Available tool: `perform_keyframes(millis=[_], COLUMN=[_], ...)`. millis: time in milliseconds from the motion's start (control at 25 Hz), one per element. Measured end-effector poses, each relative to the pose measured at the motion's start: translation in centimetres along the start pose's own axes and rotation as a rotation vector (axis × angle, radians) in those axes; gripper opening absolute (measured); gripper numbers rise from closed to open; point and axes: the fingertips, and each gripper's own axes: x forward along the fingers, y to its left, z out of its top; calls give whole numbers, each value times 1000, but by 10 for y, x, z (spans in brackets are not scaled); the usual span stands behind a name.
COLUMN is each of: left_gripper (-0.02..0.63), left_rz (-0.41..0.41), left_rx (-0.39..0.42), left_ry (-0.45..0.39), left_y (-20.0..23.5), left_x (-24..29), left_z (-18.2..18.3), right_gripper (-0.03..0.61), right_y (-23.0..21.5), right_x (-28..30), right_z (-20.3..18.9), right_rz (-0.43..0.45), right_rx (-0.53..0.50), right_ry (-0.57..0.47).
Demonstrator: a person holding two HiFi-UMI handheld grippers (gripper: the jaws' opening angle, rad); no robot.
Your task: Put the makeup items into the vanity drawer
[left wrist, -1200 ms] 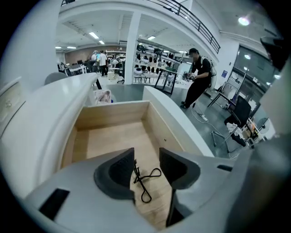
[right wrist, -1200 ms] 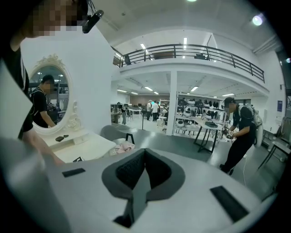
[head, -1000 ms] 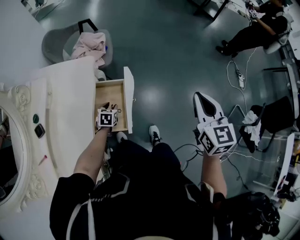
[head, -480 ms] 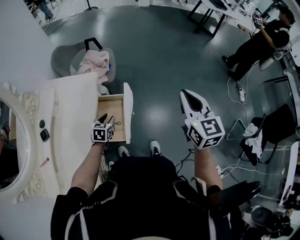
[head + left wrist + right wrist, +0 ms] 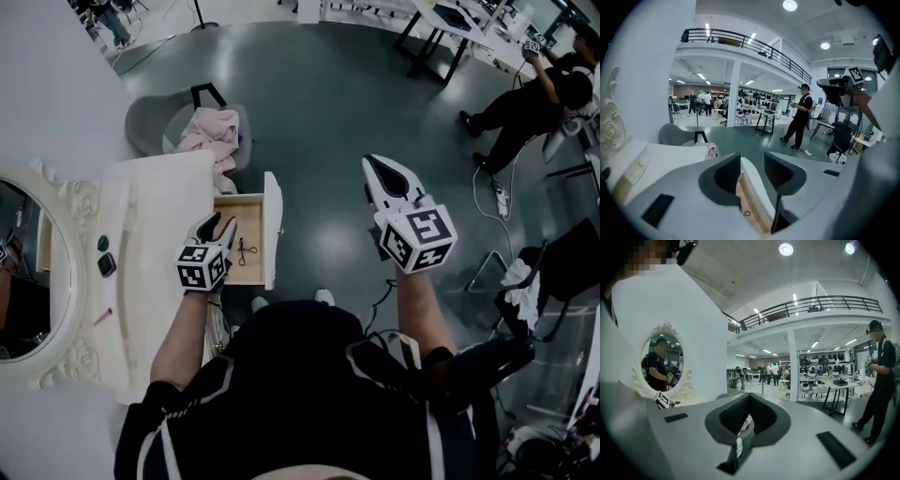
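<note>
The white vanity [image 5: 155, 244] stands at the left of the head view, and its wooden drawer [image 5: 261, 208] is pulled out to the right. A small dark wire-like makeup tool [image 5: 246, 250] lies on the drawer floor; the left gripper view shows the same tool [image 5: 747, 213]. My left gripper [image 5: 219, 220] hovers over the drawer's left part, open and empty, with the drawer [image 5: 746, 197] visible between its jaws. My right gripper [image 5: 386, 176] hangs shut and empty over the floor, right of the drawer. A dark green round item [image 5: 103, 243], a dark compact [image 5: 107, 264] and a pink stick [image 5: 103, 317] lie on the vanity top.
An oval mirror [image 5: 28, 281] in an ornate white frame backs the vanity. A grey chair [image 5: 155, 122] with pink cloth [image 5: 211, 131] stands just beyond it. A seated person [image 5: 525, 98] and desks are at the far right, with cables on the floor.
My left gripper has lifted out of the drawer and back toward me, and the dark tool now lies uncovered inside. The right gripper has drifted slightly left and further from me.
</note>
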Motion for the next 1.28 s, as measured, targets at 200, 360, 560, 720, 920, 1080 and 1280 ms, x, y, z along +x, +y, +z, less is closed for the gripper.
perform_keyframes(millis=[200, 360, 560, 720, 920, 1080, 1280], left_gripper=[158, 156, 113, 45, 21, 5, 5], left_rz=[-26, -21, 5, 27, 39, 43, 43], left_rx=[6, 16, -27, 0, 10, 3, -14], left_ry=[-106, -185, -294, -400, -456, -491, -500], left_y=[-8, -11, -9, -21, -21, -22, -22], left_x=[-22, -43, -73, -99, -122, -131, -133], left_z=[47, 86, 129, 162, 186, 197, 199], right_gripper=[5, 5, 5, 5, 5, 5, 5], right_y=[1, 7, 10, 12, 20, 22, 26], right_x=[14, 25, 33, 37, 43, 46, 51], right_z=[13, 27, 39, 36, 31, 33, 30], right_rz=[38, 53, 78, 103, 116, 125, 133], right_rx=[-7, -58, -51, -36, -63, -67, -77], right_ry=[-23, -42, -65, -47, -22, -17, -1])
